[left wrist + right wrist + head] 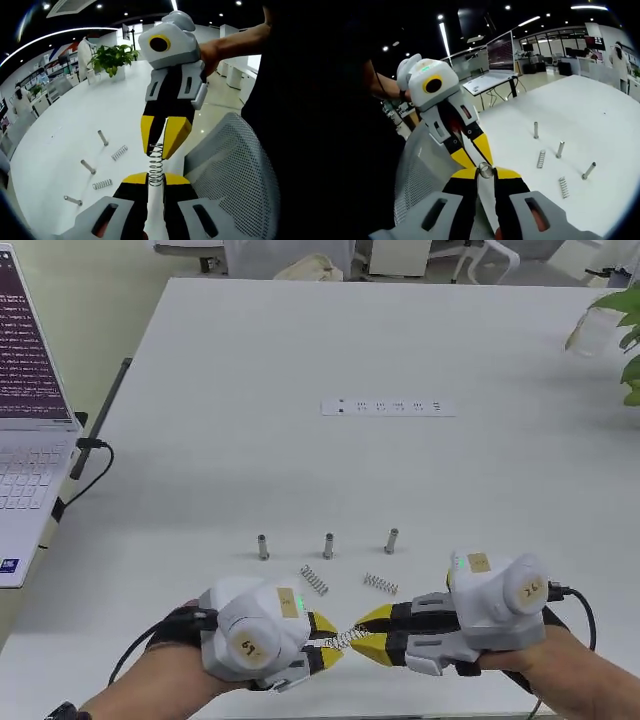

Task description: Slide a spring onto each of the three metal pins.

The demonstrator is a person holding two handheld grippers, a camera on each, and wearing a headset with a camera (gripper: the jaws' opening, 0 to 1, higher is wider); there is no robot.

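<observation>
Spring hangs before three bare pins, the left gripper nipping its left end and the right gripper its right, both nearly closed. Likely a handover: next one claw releases while the other aligns it over a pin. Gripper stickers are too blurred to read.

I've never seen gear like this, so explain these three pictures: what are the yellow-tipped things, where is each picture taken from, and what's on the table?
A person holds a two-jaw tool in each hand. One picture comes from a headset camera; the others from cameras riding on the tools. The left hand-held gripper and right hand-held gripper meet tip to tip, each pinching one end of a spring. On the white table stand three metal pins, with two loose springs lying near them.
</observation>
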